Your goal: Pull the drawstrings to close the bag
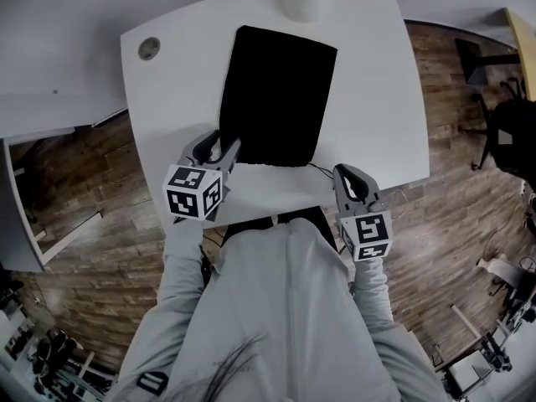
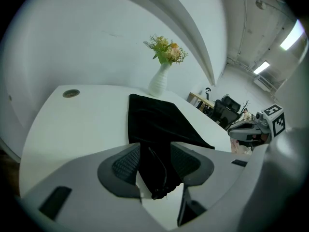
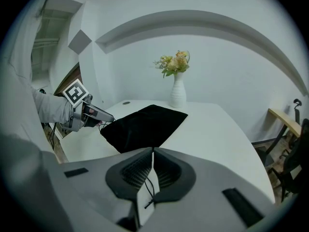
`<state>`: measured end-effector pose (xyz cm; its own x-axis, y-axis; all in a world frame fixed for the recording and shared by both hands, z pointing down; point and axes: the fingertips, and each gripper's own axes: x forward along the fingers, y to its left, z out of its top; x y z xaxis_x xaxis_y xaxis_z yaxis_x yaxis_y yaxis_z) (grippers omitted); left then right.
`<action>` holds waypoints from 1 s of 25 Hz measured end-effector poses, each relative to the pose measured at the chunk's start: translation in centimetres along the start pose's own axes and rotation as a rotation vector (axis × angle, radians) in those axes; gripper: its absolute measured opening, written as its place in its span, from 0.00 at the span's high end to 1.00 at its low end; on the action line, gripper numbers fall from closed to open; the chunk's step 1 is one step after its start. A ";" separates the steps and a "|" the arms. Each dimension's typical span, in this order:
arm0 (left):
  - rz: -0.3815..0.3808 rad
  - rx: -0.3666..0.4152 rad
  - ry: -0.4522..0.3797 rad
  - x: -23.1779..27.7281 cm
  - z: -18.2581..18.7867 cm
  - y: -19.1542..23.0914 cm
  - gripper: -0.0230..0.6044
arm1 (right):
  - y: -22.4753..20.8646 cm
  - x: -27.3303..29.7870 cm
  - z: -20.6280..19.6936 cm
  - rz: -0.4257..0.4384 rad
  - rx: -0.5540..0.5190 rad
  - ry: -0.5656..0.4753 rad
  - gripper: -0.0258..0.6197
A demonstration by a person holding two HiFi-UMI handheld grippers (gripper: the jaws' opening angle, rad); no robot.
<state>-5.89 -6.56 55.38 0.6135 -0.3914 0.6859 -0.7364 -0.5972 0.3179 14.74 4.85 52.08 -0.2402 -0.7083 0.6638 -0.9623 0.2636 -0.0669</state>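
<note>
Bag: the flat black fabric drawstring bag (image 1: pixel 276 95) lies in the middle of the white rounded table top (image 1: pixel 377 99). Its mouth edge is toward the person and its far edge is near the vase.
Right drawstring: a thin black cord (image 3: pixel 149 190) runs from the bag's near right corner across the table into the right gripper. Its knotted end hangs just behind the pads.
Left drawstring: a second thin black cord (image 2: pixel 161 170) loops over the bag's near left corner, with a knot at its tip.
Right gripper: the right gripper (image 1: pixel 347 174) sits at the table's near edge, off the bag's near right corner. Its jaws are pressed together on the thin black cord, clear of the fabric.
Left gripper: the left gripper (image 1: pixel 224 143) has its jaws spread wide astride the bag's near left corner. Fabric and cord lie between the pads, which do not press on them.
Vase: a white ceramic vase of yellow and green flowers (image 1: pixel 303 2) stands at the table's far edge, just beyond the bag.
Table detail: a round grey cable grommet (image 1: pixel 149 48) sits near the far left corner.
Surroundings: a brown wooden plank floor (image 1: pixel 469 224) lies around the table, and the person's light grey sleeves (image 1: pixel 180 258) show below the grippers.
</note>
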 end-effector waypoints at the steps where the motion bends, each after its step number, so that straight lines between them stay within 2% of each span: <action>1: -0.004 -0.002 0.005 0.1 -0.2 0.1 0.64 | 0.0 0.0 -0.3 -0.004 0.002 0.007 0.92; 8: -0.026 0.000 0.023 0.6 -1.0 -0.2 0.65 | 0.6 0.7 -4.0 0.039 0.006 0.128 0.91; 10: -0.032 0.001 0.027 0.7 -1.0 -0.4 0.65 | 0.7 0.9 -5.1 0.053 0.027 0.166 0.77; 13: -0.035 0.001 0.028 0.8 -1.1 -0.6 0.66 | 0.8 1.2 -6.3 0.070 0.044 0.214 0.70; 18: -0.036 0.001 0.025 0.8 -1.1 -0.6 0.67 | 0.8 1.8 -7.6 0.071 0.026 0.285 0.67; 25: -0.041 -0.013 0.025 0.9 -1.4 -0.5 0.69 | 1.0 2.4 -8.7 0.042 -0.054 0.356 0.66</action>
<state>-5.32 -5.67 56.74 0.6363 -0.3489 0.6880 -0.7144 -0.6030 0.3549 14.34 9.10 60.11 -0.2104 -0.4262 0.8798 -0.9422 0.3285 -0.0662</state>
